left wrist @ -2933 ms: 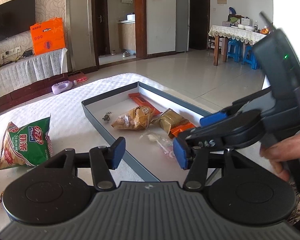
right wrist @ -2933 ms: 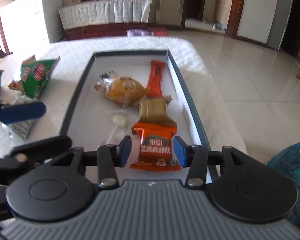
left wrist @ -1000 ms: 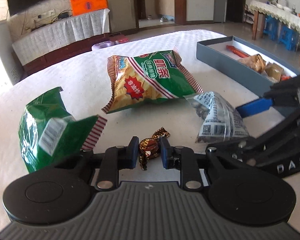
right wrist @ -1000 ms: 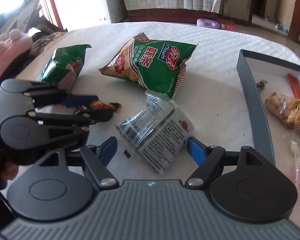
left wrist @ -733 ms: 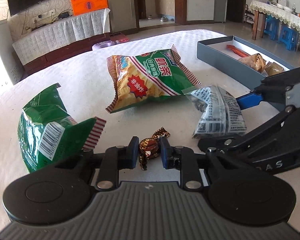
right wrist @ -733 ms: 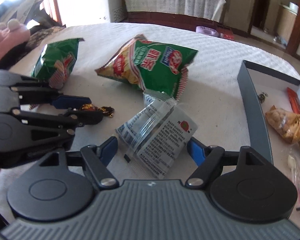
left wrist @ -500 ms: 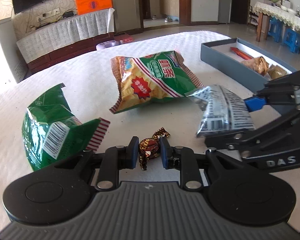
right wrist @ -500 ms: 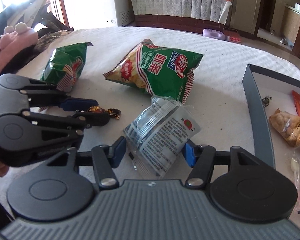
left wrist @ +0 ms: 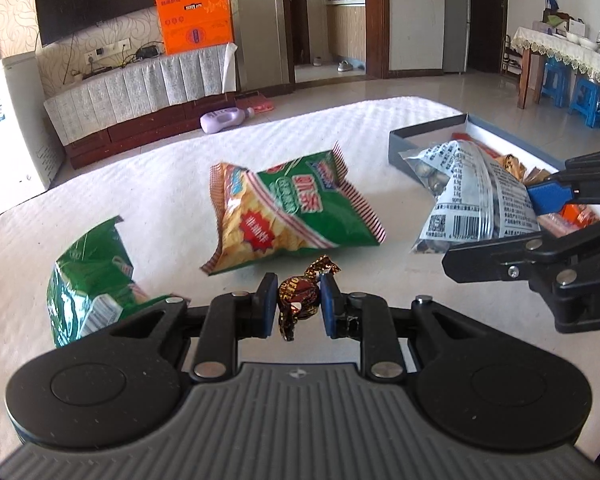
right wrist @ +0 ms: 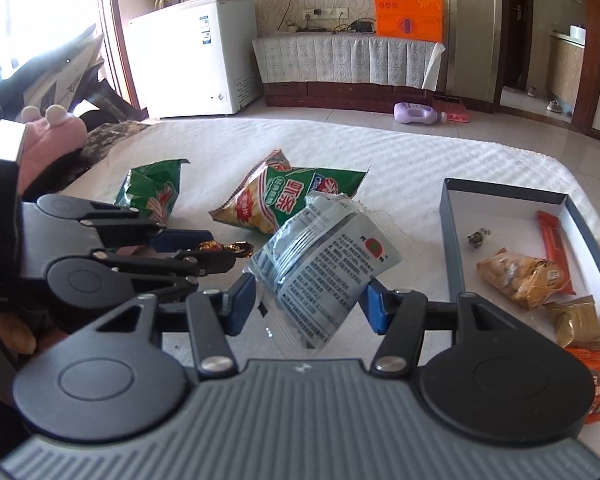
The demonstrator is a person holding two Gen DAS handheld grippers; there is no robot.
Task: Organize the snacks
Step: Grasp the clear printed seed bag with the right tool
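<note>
Your right tongs [right wrist: 308,304] have just been closing, and the clear printed packet [right wrist: 324,268] that lay flat on the white tabletop [right wrist: 420,152] a second ago is now pinched between their blue pads and hangs clear of the cloth, its top corner tilted toward the grey tray [right wrist: 448,240]. Your left tongs [left wrist: 298,306] are clamped on the brown foil candy [left wrist: 300,296], as they were a second ago, and it too looks lifted off the surface, both twisted ends free. So both pickups appear done, and the next step is probably the carry to the tray on your right; watch the packet, since it is gripped across its lower part only and could swing or slip.

In hand, then: one packet, one candy.

Left on the tabletop are two green chip bags: the larger one [left wrist: 288,212] lying flat just beyond the candy, and the crumpled one [left wrist: 92,280] to its left, well apart from the tray.

In the tray I count five items in the right wrist view: one small dark wrapped sweet [right wrist: 477,238], one long orange bar [right wrist: 553,240], one tan bag of nuts [right wrist: 520,274], one gold-wrapped square [right wrist: 576,322], and one orange packet [right wrist: 592,384] at the near end, partly cut off by the tool.
</note>
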